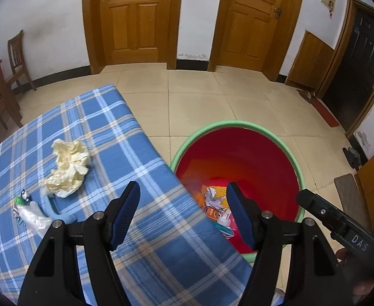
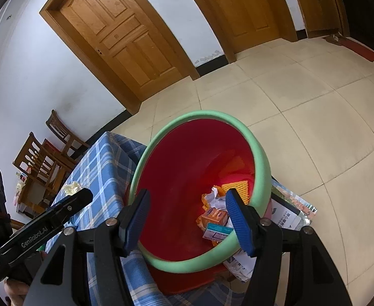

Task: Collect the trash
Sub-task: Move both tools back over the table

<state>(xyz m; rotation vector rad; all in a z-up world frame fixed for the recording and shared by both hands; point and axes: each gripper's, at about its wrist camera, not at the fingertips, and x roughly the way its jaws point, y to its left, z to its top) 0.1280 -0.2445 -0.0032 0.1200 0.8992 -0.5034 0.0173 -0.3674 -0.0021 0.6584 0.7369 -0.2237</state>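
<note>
Both our grippers empty, jaws apart: left gripper (image 1: 183,201) over the table edge, right gripper (image 2: 187,207) above the red bin (image 2: 259,163). Crumpled yellow paper (image 1: 68,168) on the plaid cloth (image 1: 141,158), ahead-left of the left gripper, not touching.

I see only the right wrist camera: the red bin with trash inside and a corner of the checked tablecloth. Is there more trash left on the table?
Observer: Yes. A crumpled yellowish paper wad lies on the blue checked cloth, apart from the red bin.
Operator: Is it the only piece?
Observer: No. Toward the left of the wad lies a clear plastic wrapper with a green bit, beside a light blue object that I cannot identify.
Operator: Does the left gripper hold something?
Observer: No. The left gripper is open and empty, pointing at the table edge next to the bin.
</note>
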